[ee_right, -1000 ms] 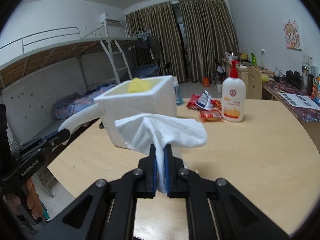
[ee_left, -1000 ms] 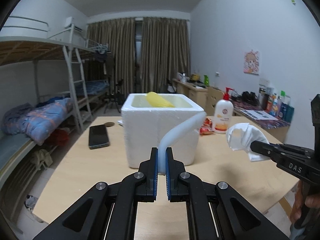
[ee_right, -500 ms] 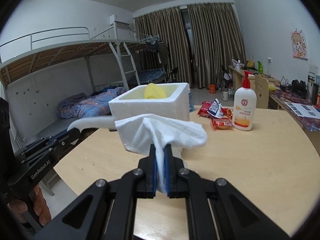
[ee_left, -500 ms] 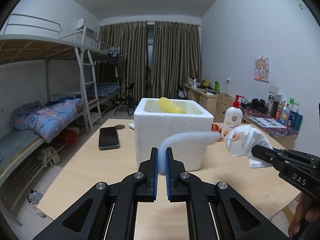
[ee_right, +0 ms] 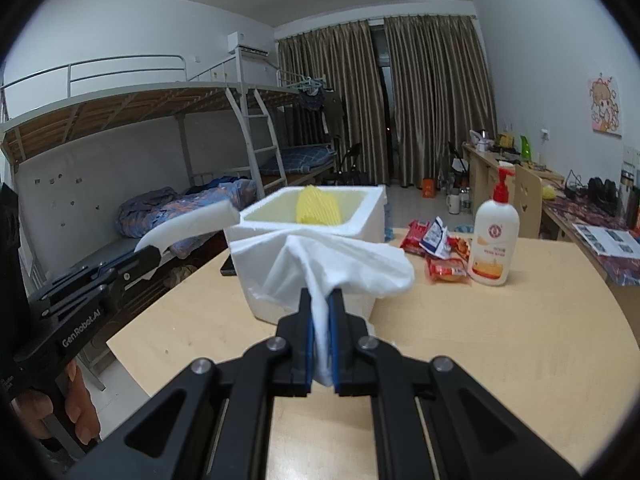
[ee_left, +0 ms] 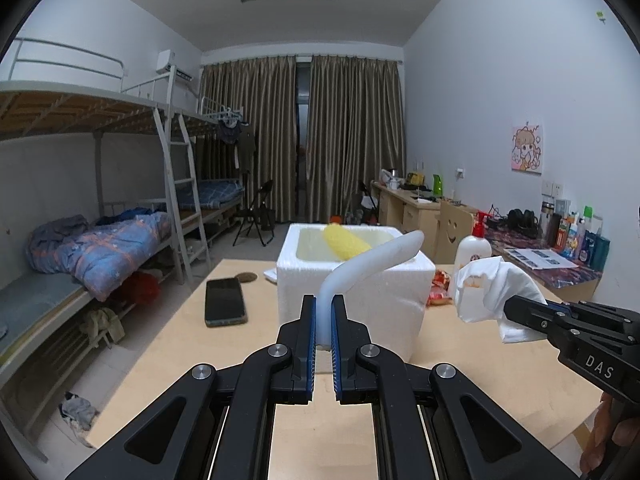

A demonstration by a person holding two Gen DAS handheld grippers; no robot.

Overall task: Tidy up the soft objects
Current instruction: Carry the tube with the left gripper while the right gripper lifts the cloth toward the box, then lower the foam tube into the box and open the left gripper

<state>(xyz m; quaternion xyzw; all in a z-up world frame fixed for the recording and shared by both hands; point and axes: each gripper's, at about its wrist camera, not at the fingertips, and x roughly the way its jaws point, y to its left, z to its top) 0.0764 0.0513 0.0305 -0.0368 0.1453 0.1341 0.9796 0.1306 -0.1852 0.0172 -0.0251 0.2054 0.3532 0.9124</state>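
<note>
My left gripper (ee_left: 324, 308) is shut on a bent white foam strip (ee_left: 372, 260) and holds it up in the air in front of a white foam box (ee_left: 356, 292). The strip (ee_right: 192, 226) also shows at the left of the right wrist view. My right gripper (ee_right: 320, 300) is shut on a crumpled white tissue (ee_right: 340, 260), held above the table near the box (ee_right: 320, 256). The tissue (ee_left: 492, 288) shows at the right of the left wrist view. A yellow spongy piece (ee_left: 344, 242) lies inside the box.
A wooden table (ee_right: 500, 340) bears a black phone (ee_left: 224, 300), a pump bottle (ee_right: 494, 240) and red snack packets (ee_right: 440, 252). Bunk beds (ee_left: 100, 240) stand to the left, a cluttered desk (ee_left: 552, 256) to the right.
Both grippers have risen and drawn back from the box with their loads still held. The foam strip now reaches up level with the box's rim.
</note>
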